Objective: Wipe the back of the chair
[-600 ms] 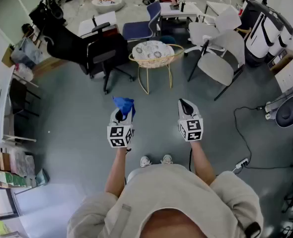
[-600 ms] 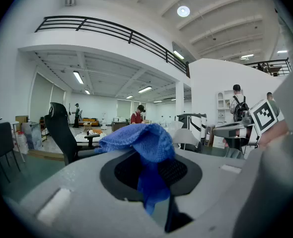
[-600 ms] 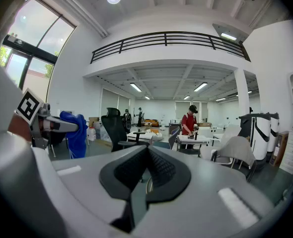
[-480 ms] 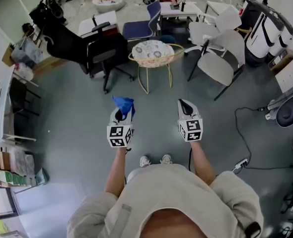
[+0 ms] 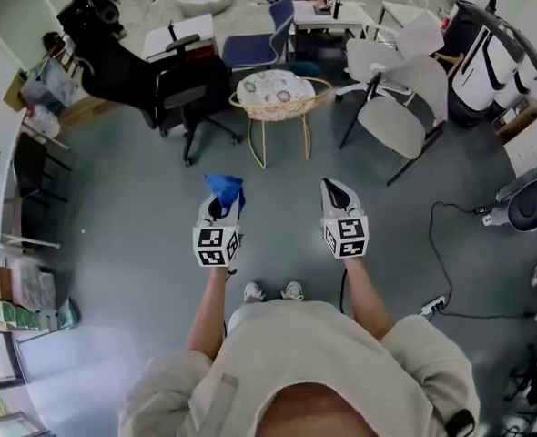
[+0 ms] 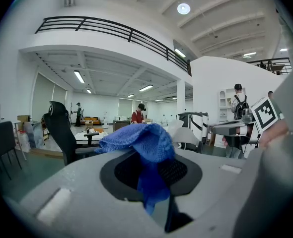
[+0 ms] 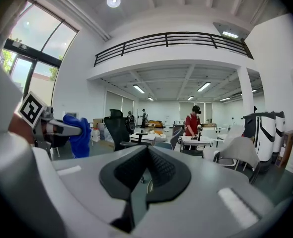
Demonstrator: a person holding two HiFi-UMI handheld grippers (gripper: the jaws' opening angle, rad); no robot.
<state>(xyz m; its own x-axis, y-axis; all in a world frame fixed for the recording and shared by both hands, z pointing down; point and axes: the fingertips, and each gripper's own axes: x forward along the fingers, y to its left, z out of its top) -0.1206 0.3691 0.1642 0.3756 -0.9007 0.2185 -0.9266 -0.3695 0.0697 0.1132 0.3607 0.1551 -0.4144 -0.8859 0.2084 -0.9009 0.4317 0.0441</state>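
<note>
My left gripper [image 5: 221,202] is shut on a blue cloth [image 5: 225,188], which bunches over its jaws and hangs down between them [image 6: 147,148]. My right gripper [image 5: 334,191] is shut with nothing in it; its dark pads [image 7: 159,170] meet. Both are held side by side at waist height over the grey floor. Ahead stand a black office chair [image 5: 194,91], a round wicker chair [image 5: 274,96] and white chairs [image 5: 398,107], all out of reach. In the right gripper view the left gripper [image 7: 62,128] with the cloth [image 7: 80,135] shows at the left.
A blue chair [image 5: 255,49] and white tables [image 5: 179,40] stand farther back. A cable and power strip [image 5: 437,303] lie on the floor at the right. Shelves [image 5: 14,289] line the left wall. A person in red [image 7: 192,125] stands at a far table.
The view has shifted a little, with the chairs sliding slightly up and left. Both grippers keep the same pose and the cloth stays held.
</note>
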